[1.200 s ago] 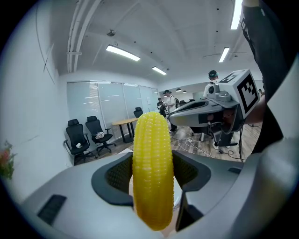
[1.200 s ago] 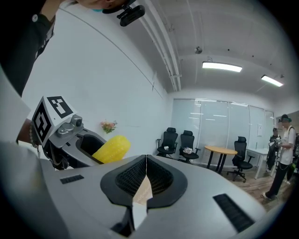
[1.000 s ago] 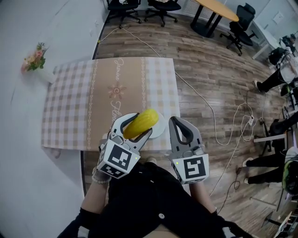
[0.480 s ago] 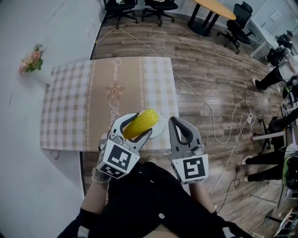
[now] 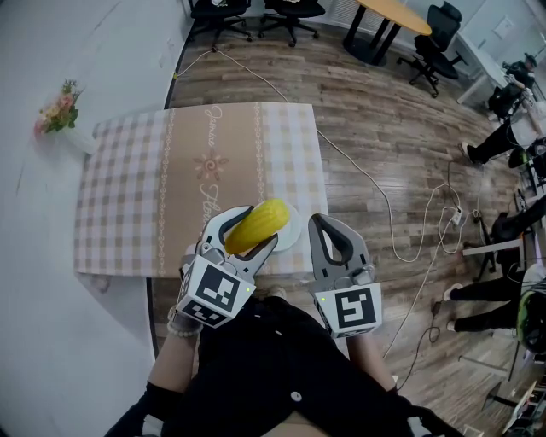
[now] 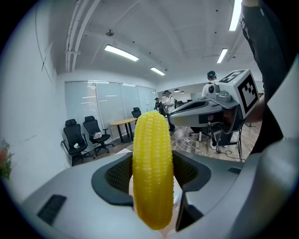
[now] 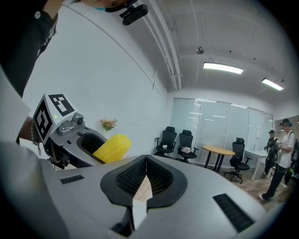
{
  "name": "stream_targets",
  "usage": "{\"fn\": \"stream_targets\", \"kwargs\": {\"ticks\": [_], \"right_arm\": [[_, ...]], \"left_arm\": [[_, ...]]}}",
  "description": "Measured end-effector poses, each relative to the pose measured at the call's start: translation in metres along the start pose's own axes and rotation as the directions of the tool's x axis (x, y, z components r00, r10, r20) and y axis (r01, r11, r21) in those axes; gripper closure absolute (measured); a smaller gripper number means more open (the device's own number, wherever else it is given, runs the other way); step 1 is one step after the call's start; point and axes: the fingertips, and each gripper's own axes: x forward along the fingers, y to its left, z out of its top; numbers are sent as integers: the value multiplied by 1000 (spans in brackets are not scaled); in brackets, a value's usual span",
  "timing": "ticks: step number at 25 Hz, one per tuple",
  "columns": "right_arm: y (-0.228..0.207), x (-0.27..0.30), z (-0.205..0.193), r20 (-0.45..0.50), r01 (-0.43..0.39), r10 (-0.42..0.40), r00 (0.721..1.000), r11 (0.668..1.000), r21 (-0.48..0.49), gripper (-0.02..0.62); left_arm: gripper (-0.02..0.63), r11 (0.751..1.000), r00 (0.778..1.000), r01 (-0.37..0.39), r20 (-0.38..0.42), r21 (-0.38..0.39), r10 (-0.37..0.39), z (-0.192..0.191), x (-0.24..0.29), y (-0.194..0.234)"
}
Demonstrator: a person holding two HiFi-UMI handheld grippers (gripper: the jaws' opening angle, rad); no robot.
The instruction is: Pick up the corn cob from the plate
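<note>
My left gripper (image 5: 249, 232) is shut on a yellow corn cob (image 5: 256, 225), held lifted above the white plate (image 5: 290, 234) at the table's near right corner. In the left gripper view the corn cob (image 6: 152, 172) stands between the two dark pads, its tip pointing away from the camera. My right gripper (image 5: 331, 229) hangs just right of the plate with its jaws pressed together and nothing between them. In the right gripper view the corn cob (image 7: 112, 147) shows at the left, inside the left gripper (image 7: 81, 140).
A checked tablecloth with a tan centre strip covers the table (image 5: 128, 188). A small vase of flowers (image 5: 60, 111) stands at the table's far left. A white cable (image 5: 375, 196) runs over the wooden floor. Office chairs (image 5: 281, 13) and a round table (image 5: 392, 17) stand beyond.
</note>
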Motion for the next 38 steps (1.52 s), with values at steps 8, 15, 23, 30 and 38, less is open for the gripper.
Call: {"fn": "stream_targets", "kwargs": {"ticks": [8, 15, 23, 30, 38], "right_arm": [[2, 0, 0, -10, 3, -3, 1000, 1000, -6, 554], [2, -1, -1, -1, 14, -14, 1000, 1000, 1, 554], [6, -1, -4, -20, 7, -7, 1000, 1000, -10, 554], [10, -1, -3, -20, -2, 1, 1000, 1000, -5, 554], [10, -3, -5, -22, -3, 3, 1000, 1000, -4, 554]], "left_arm": [[347, 1000, 1000, -6, -1, -5, 6, 0, -3, 4], [347, 1000, 1000, -2, 3, -5, 2, -1, -3, 2], [347, 1000, 1000, 4, 7, -7, -4, -3, -3, 1], [347, 1000, 1000, 4, 3, -8, -4, -4, -5, 1], [347, 1000, 1000, -7, -1, -14, 7, -5, -8, 5]]}}
